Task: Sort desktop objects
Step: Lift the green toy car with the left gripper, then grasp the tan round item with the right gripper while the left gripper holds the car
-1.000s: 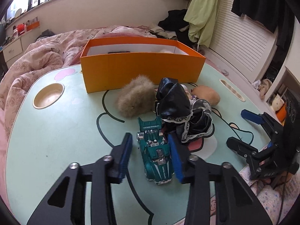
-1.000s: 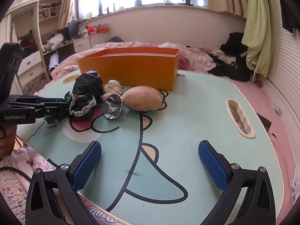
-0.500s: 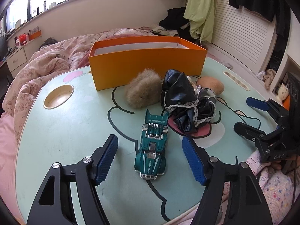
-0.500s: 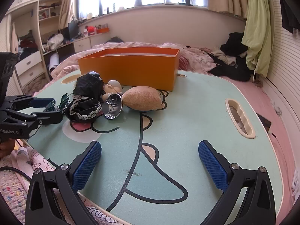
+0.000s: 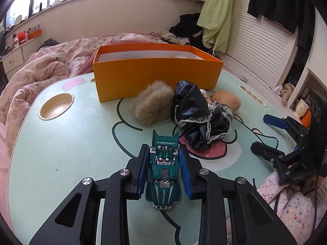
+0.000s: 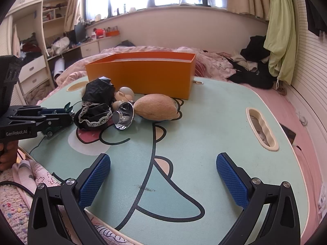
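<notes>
Left wrist view: the left gripper [image 5: 163,167] has its jaws closing on the green toy car [image 5: 164,171], the blue pads hard against both sides of the car, which stands on the mint-green table [image 5: 61,153]. Past the car lie a furry tan ball [image 5: 152,106], a heap of black cloth with lace trim [image 5: 196,118] and a brown plush lump [image 5: 225,102]. Behind them stands the orange box [image 5: 155,75] (open at the top). The right gripper [image 5: 271,134] shows at the right edge, jaws apart.

Right wrist view: the right gripper [image 6: 163,181] hangs over bare table [image 6: 204,143], its jaws wide apart with nothing between them. At the left the left gripper [image 6: 61,116] clamps the car [image 6: 52,129]. A shiny metal cup [image 6: 123,117] lies on its side between the black cloth [image 6: 96,106] and the plush lump [image 6: 156,108], in front of the box [image 6: 141,73].
</notes>
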Available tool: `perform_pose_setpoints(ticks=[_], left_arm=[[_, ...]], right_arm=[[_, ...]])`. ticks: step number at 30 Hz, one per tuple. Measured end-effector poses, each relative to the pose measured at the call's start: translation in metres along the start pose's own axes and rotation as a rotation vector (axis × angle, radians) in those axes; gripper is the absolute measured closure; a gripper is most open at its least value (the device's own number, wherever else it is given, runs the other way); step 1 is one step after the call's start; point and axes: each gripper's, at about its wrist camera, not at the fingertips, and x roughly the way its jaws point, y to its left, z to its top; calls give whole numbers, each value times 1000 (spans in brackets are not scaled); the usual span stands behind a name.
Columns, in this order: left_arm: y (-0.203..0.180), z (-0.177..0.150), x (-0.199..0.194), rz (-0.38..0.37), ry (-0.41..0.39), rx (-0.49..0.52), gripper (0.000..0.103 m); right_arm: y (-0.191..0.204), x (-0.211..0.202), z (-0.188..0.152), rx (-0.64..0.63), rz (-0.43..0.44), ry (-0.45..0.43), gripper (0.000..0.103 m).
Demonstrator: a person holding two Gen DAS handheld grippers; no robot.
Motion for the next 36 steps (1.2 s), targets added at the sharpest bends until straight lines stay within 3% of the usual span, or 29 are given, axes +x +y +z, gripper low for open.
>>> perform_pose_setpoints(ticks=[8, 12, 19, 21, 22, 23, 33, 36], left_arm=[[-3, -15, -11, 32, -12, 28, 71], [-9, -13, -8, 43, 1, 60, 36], [-8, -9, -3, 59, 15, 66, 35], [-6, -9, -3, 54, 8, 62, 41], [-5, -9, -4, 60, 0, 59, 62], [-4, -9, -5, 63, -7, 51, 73], [0, -14, -13, 58, -46, 22, 73], [3, -15, -12, 59, -47, 12, 73]], right_arm=[[0, 0, 0, 1, -1, 0, 0], [0, 0, 0, 2, 0, -1, 0], [0, 0, -1, 2, -2, -1, 0], [0, 0, -1, 1, -2, -2, 0], [1, 0, 0, 1, -2, -2, 0], [2, 1, 0, 0, -2, -3, 0], [2, 2, 2, 5, -6, 5, 0], [3, 1, 10, 32, 19, 24, 7]])
